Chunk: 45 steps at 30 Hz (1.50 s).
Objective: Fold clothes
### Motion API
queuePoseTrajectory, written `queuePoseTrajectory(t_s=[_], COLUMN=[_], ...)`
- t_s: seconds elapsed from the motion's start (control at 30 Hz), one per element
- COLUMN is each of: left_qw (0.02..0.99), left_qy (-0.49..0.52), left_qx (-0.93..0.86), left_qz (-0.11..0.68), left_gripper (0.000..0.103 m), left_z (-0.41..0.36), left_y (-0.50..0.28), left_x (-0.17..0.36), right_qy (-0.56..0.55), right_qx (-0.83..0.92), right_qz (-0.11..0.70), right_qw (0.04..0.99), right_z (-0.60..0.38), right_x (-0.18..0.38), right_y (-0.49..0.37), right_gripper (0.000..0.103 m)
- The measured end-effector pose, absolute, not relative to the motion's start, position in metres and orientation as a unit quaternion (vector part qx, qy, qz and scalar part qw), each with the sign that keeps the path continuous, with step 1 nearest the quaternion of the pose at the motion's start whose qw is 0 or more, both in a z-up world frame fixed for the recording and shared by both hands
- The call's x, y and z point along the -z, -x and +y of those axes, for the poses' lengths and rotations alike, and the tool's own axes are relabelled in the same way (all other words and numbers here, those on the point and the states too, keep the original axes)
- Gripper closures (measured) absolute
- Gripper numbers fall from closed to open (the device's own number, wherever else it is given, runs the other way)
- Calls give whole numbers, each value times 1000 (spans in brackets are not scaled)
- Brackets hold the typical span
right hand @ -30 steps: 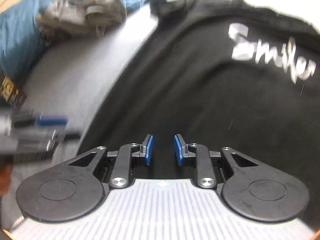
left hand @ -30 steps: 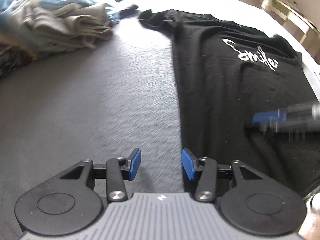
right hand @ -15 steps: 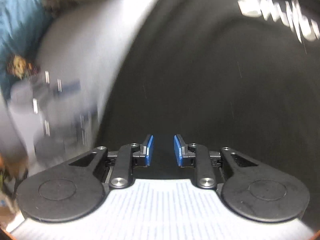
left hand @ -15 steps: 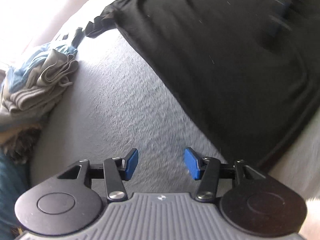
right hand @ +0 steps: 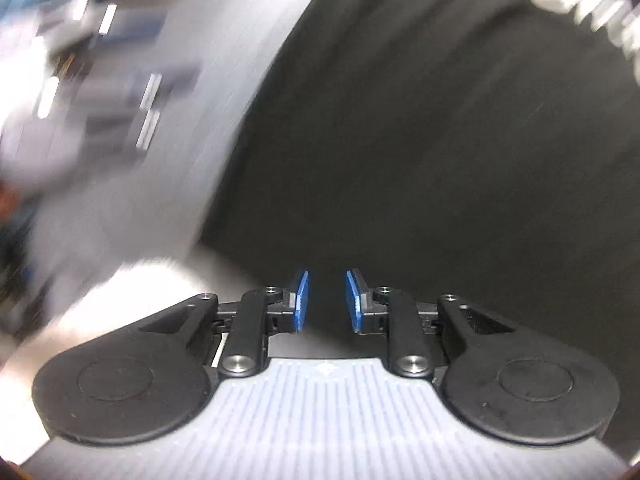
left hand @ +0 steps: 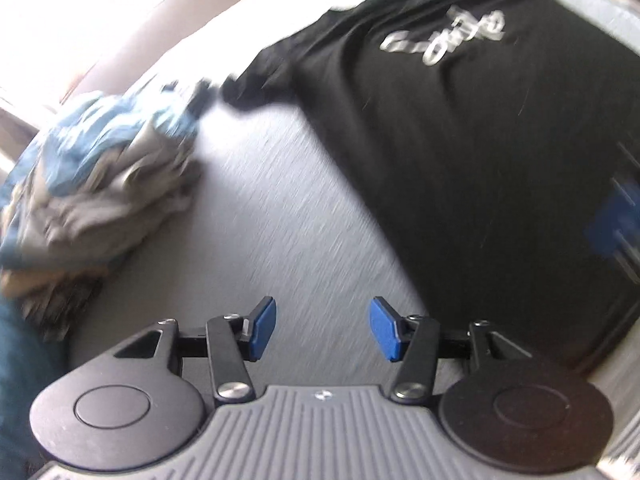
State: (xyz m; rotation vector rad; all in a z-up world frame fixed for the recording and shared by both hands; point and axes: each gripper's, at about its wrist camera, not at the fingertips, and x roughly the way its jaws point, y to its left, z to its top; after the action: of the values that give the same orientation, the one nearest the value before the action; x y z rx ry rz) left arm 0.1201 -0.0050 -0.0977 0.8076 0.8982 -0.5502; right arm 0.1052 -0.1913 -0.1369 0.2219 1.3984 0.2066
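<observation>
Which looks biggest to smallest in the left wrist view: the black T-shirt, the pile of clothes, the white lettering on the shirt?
1. black T-shirt
2. pile of clothes
3. white lettering

The picture is blurred, but the gaps in size are plain.

Black T-shirt (left hand: 460,152), white chest lettering, spread flat on grey surface.

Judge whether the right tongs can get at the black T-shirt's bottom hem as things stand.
Probably yes. The right tongs are open and empty, low over the black T-shirt with white lettering near its bottom hem; nothing lies between.
</observation>
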Motion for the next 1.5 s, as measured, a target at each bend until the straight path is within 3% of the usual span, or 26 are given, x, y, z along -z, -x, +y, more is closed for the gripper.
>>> queuePoseTrajectory(t_s=[0.13, 0.27, 0.4, 0.57, 0.67, 0.87, 1.0, 1.13, 1.5], left_qw=[781, 762, 755, 752, 751, 746, 746, 747, 748], left_qy=[-390, -390, -393, -389, -386, -396, -399, -401, -394], left_qx=[280, 290, 286, 279, 275, 266, 258, 257, 263], left_qz=[399, 428, 439, 453, 460, 465, 466, 464, 465], left_gripper=[50, 52, 54, 53, 51, 46, 44, 42, 40], left_z=[-36, -51, -53, -48, -47, -50, -50, -47, -43], left_y=[-121, -115, -109, -106, -107, -112, -111, -110, -113], left_x=[114, 134, 140, 142, 143, 144, 146, 146, 146], right_qy=[-49, 39, 54, 33, 44, 6, 12, 22, 9], right_qx=[-57, -113, -136, -86, -76, -76, -108, -116, -43], right_qz=[559, 535, 553, 656, 660, 512, 444, 456, 537], right_qw=[826, 836, 820, 749, 746, 856, 889, 882, 843], right_z=[-243, -254, -268, -311, -319, -310, -281, -275, -326], right_x=[132, 150, 151, 151, 136, 103, 115, 136, 125], right_y=[-158, -160, -105, -1, 11, -97, -169, -182, -66], right_gripper=[83, 83, 83, 83, 83, 83, 83, 83, 83])
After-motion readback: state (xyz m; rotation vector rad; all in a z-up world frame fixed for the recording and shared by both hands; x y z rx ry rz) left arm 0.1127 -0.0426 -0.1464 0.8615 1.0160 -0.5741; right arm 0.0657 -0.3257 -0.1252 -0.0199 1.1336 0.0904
